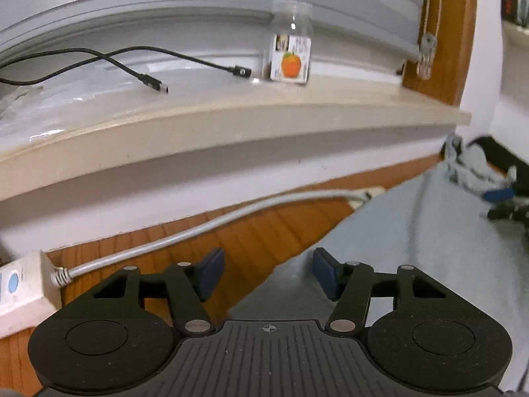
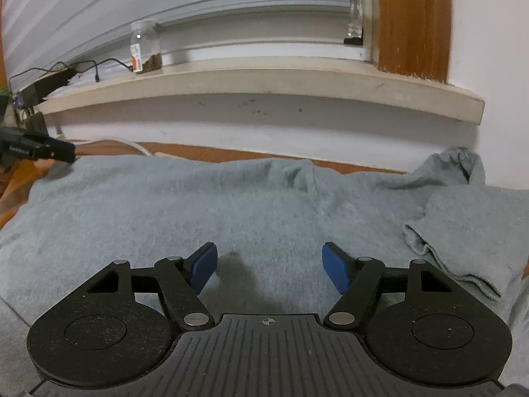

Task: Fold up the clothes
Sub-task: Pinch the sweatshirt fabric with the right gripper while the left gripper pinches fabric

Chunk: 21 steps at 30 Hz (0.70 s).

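Grey fleecy garment [image 2: 231, 205] spread across frame centre, folded sleeve at right, right gripper [image 2: 269, 266] and left gripper [image 1: 267, 273] both spread apart, empty, clear labelled jar [image 1: 291, 46] on stone sill [image 1: 231, 115] upper centre, dark residue inside.

Ahead of my left jaws the power strip [image 1: 20, 292] runs off the picture's left edge. Far right of them, a dark, blurred bundle [image 1: 502, 195] is beyond telling. The sweater [image 2: 198, 211] under my right jaws is cut off on both sides.

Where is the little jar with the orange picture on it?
The small clear glass jar with the orange-fruit label stands on the beige window ledge, just right of a black cable's plug; in the right wrist view it sits upper left.
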Tool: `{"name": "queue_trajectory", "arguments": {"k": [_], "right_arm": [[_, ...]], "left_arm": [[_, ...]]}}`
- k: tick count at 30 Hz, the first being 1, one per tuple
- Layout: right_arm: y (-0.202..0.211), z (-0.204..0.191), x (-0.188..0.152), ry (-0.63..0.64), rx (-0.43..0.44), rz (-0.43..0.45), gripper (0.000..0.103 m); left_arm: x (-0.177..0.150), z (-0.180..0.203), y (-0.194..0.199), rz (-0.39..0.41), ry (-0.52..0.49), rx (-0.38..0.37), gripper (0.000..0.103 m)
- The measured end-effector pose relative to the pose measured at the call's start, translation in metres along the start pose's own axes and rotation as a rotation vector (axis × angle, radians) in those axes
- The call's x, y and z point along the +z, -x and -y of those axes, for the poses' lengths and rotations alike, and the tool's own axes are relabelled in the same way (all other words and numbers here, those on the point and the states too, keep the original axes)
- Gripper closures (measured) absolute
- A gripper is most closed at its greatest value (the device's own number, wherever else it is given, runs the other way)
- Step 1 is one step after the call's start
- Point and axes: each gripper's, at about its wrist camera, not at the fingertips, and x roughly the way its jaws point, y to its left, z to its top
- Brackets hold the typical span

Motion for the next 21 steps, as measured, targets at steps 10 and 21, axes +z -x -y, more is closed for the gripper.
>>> {"name": "queue_trajectory", "arguments": {"k": [10,21], "right_arm": [[0.009,-0.010,0.034,0.157,-0.068,0.073,0.034],[-0.075,0.046,0.077,0.126,-0.076,-0.101,0.095]], "left_arm": [[-0.007,0.011,-0.011,-0.030,-0.086,-0.022,0.044],[-0.006,0.025,-0.006,-0.003,-0.132,0.020,0.092]]}}
